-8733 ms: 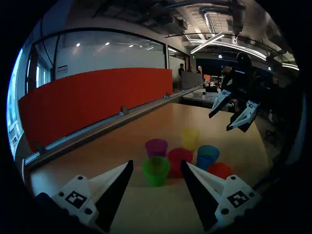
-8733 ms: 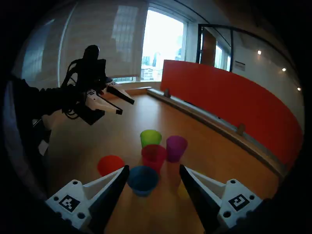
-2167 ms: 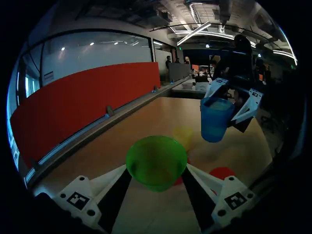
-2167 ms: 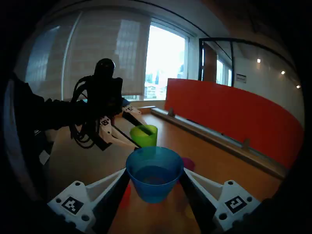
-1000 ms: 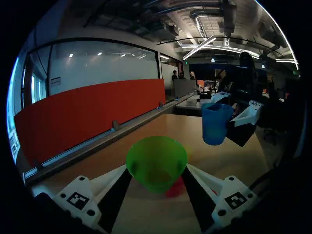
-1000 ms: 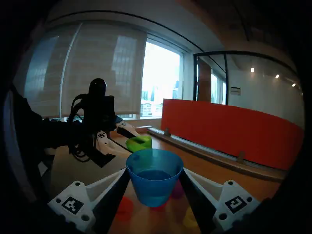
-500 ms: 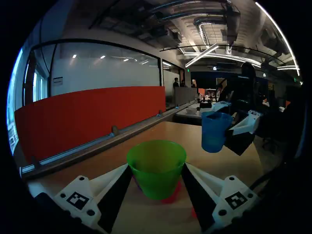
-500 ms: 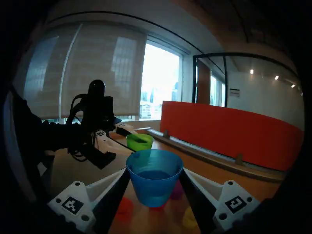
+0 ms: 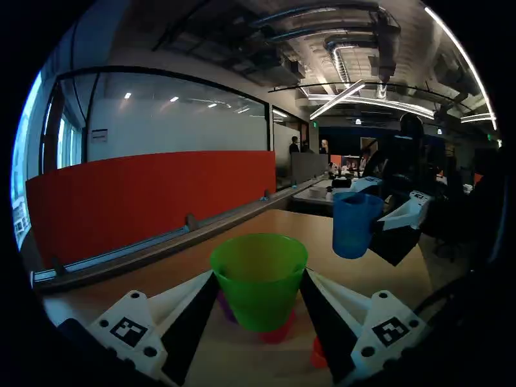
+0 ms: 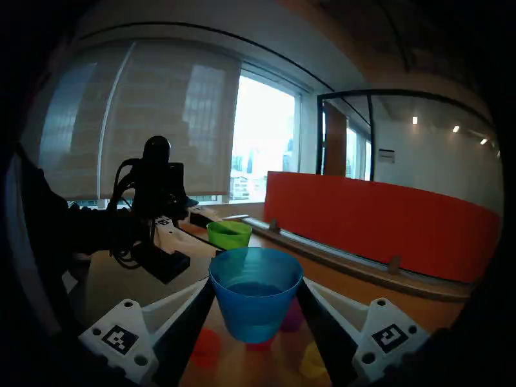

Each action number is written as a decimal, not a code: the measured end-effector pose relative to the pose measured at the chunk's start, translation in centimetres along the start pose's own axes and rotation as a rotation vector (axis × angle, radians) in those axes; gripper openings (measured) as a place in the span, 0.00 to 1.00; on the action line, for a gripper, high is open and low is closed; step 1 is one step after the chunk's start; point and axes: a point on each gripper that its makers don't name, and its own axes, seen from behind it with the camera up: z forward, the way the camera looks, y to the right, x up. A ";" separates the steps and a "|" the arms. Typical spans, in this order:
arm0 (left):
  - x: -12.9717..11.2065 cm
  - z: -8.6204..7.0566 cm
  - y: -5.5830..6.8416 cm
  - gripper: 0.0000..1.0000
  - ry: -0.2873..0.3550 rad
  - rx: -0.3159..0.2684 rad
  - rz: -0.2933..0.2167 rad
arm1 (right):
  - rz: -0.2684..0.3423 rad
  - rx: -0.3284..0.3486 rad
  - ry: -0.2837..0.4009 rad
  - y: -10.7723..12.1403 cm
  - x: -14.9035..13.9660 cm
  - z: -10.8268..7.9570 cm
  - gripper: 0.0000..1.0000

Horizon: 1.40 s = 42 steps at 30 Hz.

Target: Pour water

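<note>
My left gripper [image 9: 259,290] is shut on a green cup [image 9: 259,278], held upright above the wooden table [image 9: 361,277]. In the left gripper view the blue cup [image 9: 352,223] hangs farther off to the right, pinched by the right gripper [image 9: 395,213]. My right gripper [image 10: 257,298] is shut on that blue cup [image 10: 255,291], which holds some water and stands upright. In the right gripper view the green cup [image 10: 229,234] sits beyond it to the left, gripped by the left gripper [image 10: 184,237] on a dark sleeve [image 10: 71,229].
Below the held cups stand a red cup [image 10: 208,342], a purple cup [image 10: 291,316] and a yellow cup [image 10: 312,361] on the table [image 10: 380,303]. A red partition [image 9: 148,187] with a rail runs along the table's far edge. Windows [image 10: 264,145] lie behind the left gripper.
Both cups have risen slightly and both views tilted up a little, so the table cups sit lower in view. Both grips are unchanged.
</note>
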 end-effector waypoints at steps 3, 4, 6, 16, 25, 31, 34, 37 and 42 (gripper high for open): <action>0.0 0.0 0.1 0.84 0.006 0.001 0.000 | -0.001 0.000 0.002 0.1 0.1 0.0 0.90; 0.0 0.0 0.2 0.84 0.007 0.001 -0.001 | 0.000 0.001 0.002 0.1 0.1 0.0 0.90; 0.0 0.0 0.2 0.84 0.008 0.001 -0.002 | 0.000 0.002 0.003 0.1 0.1 0.0 0.90; 0.1 -0.1 0.4 0.84 0.013 0.000 -0.001 | -0.003 -0.008 0.007 0.6 0.5 0.1 0.90; -0.4 -0.1 0.8 0.84 0.019 -0.004 -0.004 | 0.019 0.013 0.012 0.4 1.1 0.2 0.90; -0.7 -0.1 0.8 0.84 0.015 -0.005 -0.003 | 0.034 0.016 0.025 0.5 1.7 0.3 0.90; -0.7 -0.2 0.9 0.84 0.014 -0.007 -0.002 | 0.035 0.014 0.031 0.5 1.9 0.3 0.90; -0.6 -0.2 1.1 0.84 0.015 -0.013 -0.002 | 0.034 0.014 0.035 0.5 1.9 0.4 0.90; -0.6 -0.3 1.5 0.84 0.014 -0.023 0.001 | 0.031 0.013 0.038 0.5 2.0 0.4 0.90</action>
